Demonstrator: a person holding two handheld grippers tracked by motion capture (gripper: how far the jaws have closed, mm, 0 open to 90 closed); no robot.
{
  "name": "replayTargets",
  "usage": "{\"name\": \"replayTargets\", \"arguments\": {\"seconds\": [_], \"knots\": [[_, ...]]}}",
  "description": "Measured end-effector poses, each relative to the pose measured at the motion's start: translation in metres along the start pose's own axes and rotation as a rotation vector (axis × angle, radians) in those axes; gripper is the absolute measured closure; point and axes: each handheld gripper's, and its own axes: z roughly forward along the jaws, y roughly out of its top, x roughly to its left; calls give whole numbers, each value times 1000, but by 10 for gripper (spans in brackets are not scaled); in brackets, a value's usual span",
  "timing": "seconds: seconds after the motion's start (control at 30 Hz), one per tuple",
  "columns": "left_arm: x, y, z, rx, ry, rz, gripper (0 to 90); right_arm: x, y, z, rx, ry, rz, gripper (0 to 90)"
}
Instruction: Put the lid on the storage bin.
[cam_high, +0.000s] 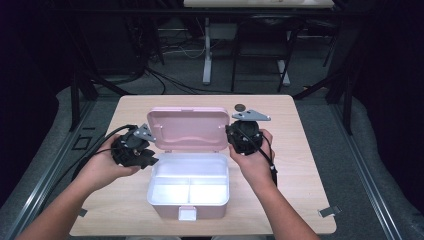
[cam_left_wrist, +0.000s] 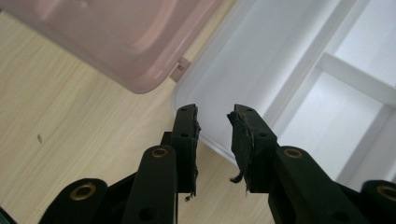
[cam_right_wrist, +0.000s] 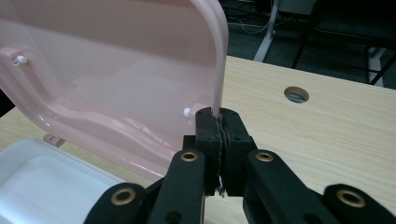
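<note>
From the high view, a white box (cam_high: 189, 186) sat near the table's (cam_high: 300, 150) front edge at its middle, its pink lid (cam_high: 189, 127) raised. The left gripper (cam_high: 134, 149) hovered at the box's left rear corner.

In the left gripper view, its jaws stood narrowly apart, holding nothing.

In the right gripper view, the right gripper (cam_right_wrist: 219, 122) pinched the lid's edge.
</note>
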Motion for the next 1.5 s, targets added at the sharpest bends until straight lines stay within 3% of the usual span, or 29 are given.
{"name": "replayTargets", "arguments": {"seconds": [0.27, 0.43, 0.53, 0.77, 1.17, 1.4, 1.5], "knots": [[17, -9, -12, -90, 80, -101, 639, 0, 0, 0, 0, -1, -2, 882], [25, -10, -20, -152, 106, -164, 628, 1, 0, 0, -3, -6, -2, 882], [28, -7, -22, -167, 136, -179, 615, 1, -1, 0, -4, -4, -1, 882], [37, 4, -24, -260, 149, -237, 620, 0, -1, 0, -6, -3, -2, 882], [37, 19, -23, -362, 229, -268, 716, 0, -2, 0, -14, 8, -5, 881], [36, 21, -24, -427, 234, -280, 789, 1, -3, -1, -20, 2, -5, 880], [36, 21, -23, -430, 242, -282, 798, 1, -4, -1, -26, 1, -6, 879]]}}
